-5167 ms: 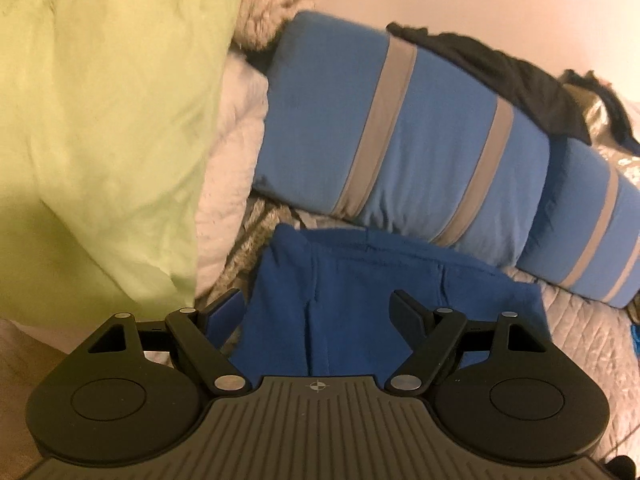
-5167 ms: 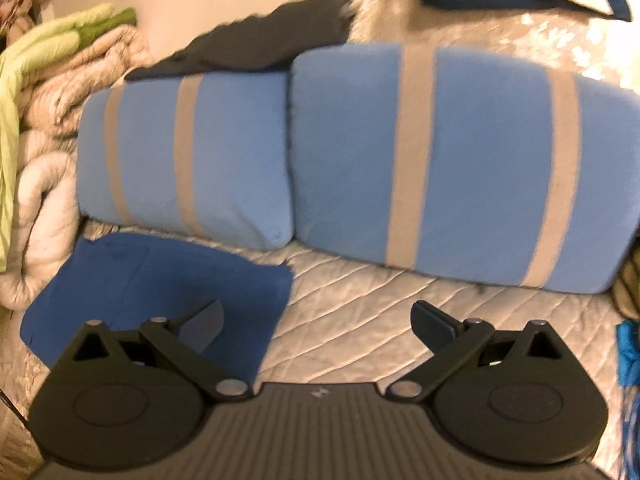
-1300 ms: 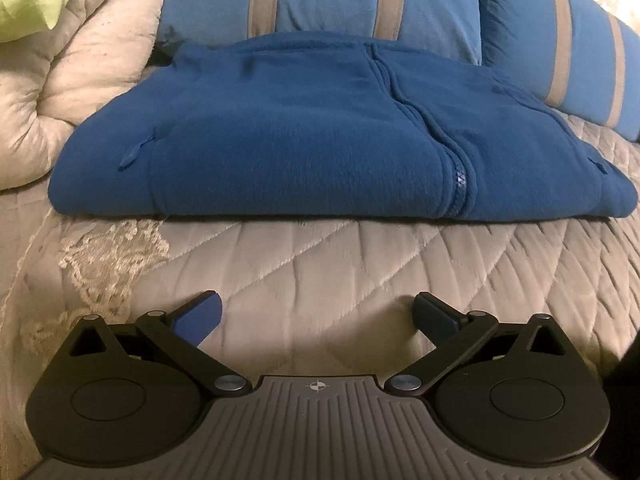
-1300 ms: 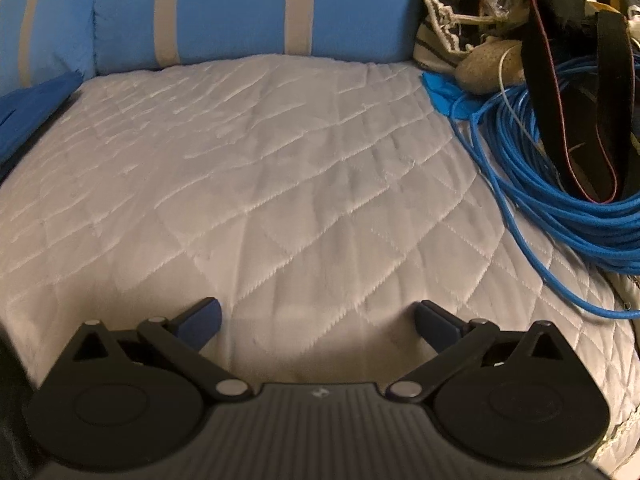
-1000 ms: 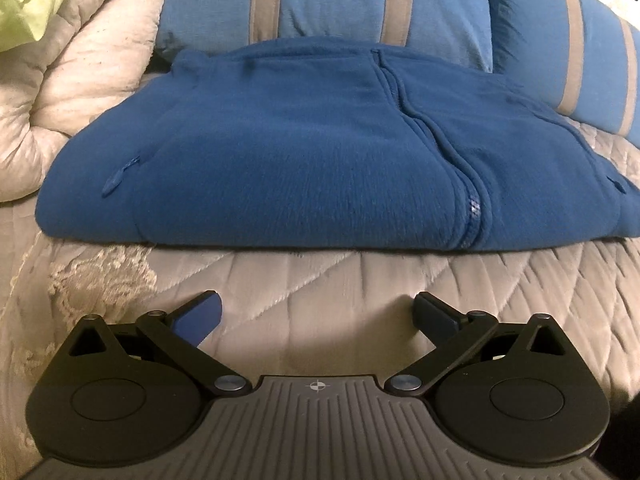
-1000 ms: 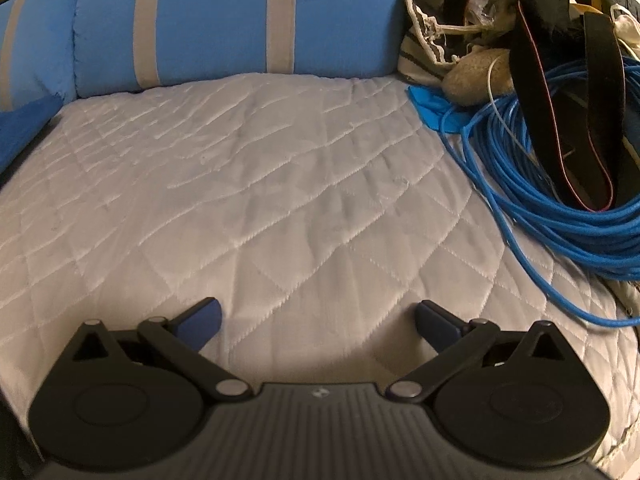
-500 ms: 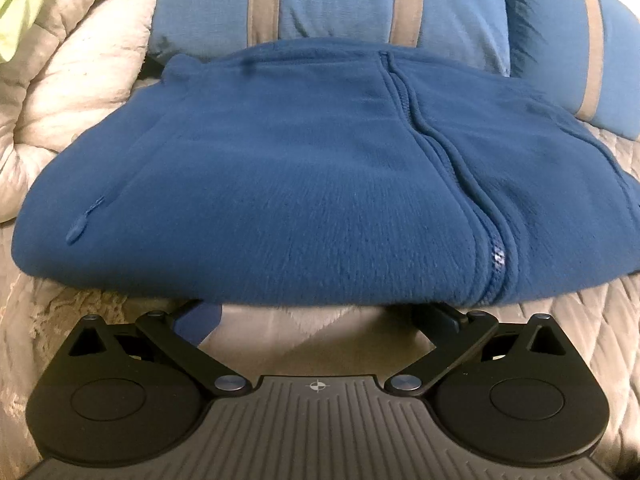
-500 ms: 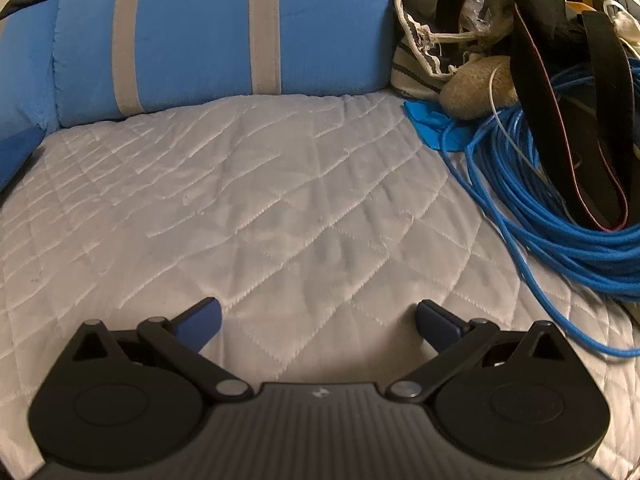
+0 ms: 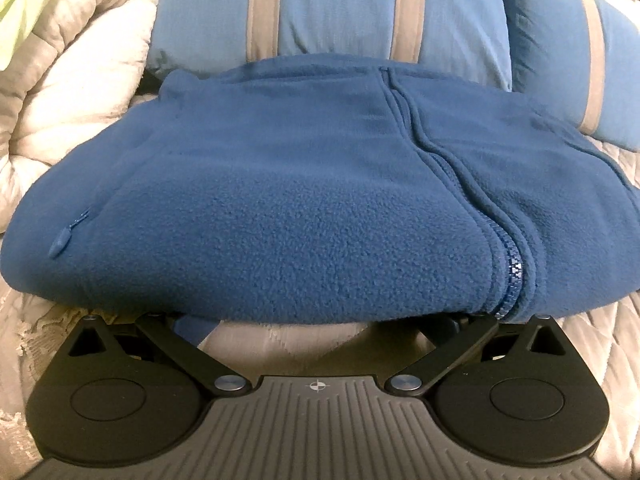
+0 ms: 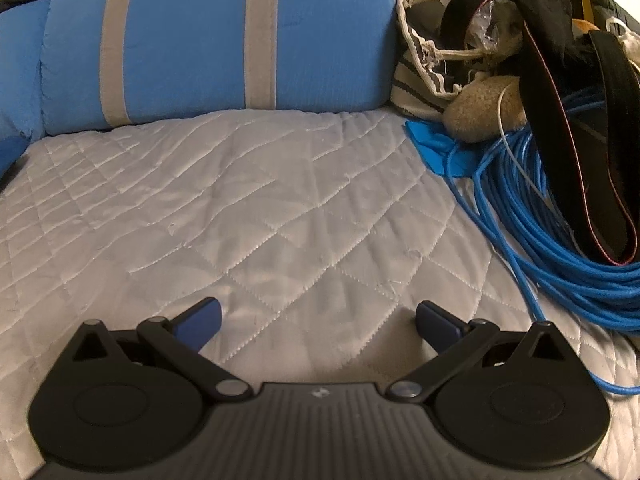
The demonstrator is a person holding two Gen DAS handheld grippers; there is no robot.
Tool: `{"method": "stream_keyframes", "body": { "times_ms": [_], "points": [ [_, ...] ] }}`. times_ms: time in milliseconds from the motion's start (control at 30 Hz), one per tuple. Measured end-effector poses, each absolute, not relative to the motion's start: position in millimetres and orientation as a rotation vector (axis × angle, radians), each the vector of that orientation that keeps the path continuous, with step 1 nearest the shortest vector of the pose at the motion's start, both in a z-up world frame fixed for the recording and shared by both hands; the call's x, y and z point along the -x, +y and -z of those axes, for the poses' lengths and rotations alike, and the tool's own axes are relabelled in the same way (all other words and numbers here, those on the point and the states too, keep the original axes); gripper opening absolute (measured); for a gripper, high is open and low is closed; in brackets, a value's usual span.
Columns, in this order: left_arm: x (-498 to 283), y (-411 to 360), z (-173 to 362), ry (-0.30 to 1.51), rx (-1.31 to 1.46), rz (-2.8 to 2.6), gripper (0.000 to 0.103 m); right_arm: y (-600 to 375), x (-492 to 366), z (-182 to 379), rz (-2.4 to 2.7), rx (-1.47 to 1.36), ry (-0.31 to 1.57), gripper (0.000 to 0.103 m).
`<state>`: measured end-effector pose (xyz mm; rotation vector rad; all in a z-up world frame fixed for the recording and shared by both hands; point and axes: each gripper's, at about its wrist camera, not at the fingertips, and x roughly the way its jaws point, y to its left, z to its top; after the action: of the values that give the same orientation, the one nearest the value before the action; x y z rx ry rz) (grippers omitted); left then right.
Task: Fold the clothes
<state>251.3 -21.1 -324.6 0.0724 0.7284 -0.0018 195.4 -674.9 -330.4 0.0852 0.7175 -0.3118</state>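
— Where do we stand with the blue fleece jacket (image 9: 280,200)?
— It lies folded on the bed (image 10: 280,208), zipper up, its near fold right over the tips of our left claw (image 9: 318,322), whose fingers are spread wide and slid beneath the edge.
— And the right claw (image 10: 318,322)?
— Spread too, holding nothing, only quilt ahead of it.
— Next?
— We judge either another fold or lifting the bundle away; both need a grip on that edge.
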Motion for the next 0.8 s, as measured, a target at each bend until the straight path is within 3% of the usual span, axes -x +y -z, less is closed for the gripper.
{"method": "stream_keyframes", "body": {
  "times_ms": [800],
  "points": [
    [-238,-28,335,0.570,-0.077,-0.042,0.103,-669,-176,345,0.344,-0.136,0.544,0.102]
  ]
}}
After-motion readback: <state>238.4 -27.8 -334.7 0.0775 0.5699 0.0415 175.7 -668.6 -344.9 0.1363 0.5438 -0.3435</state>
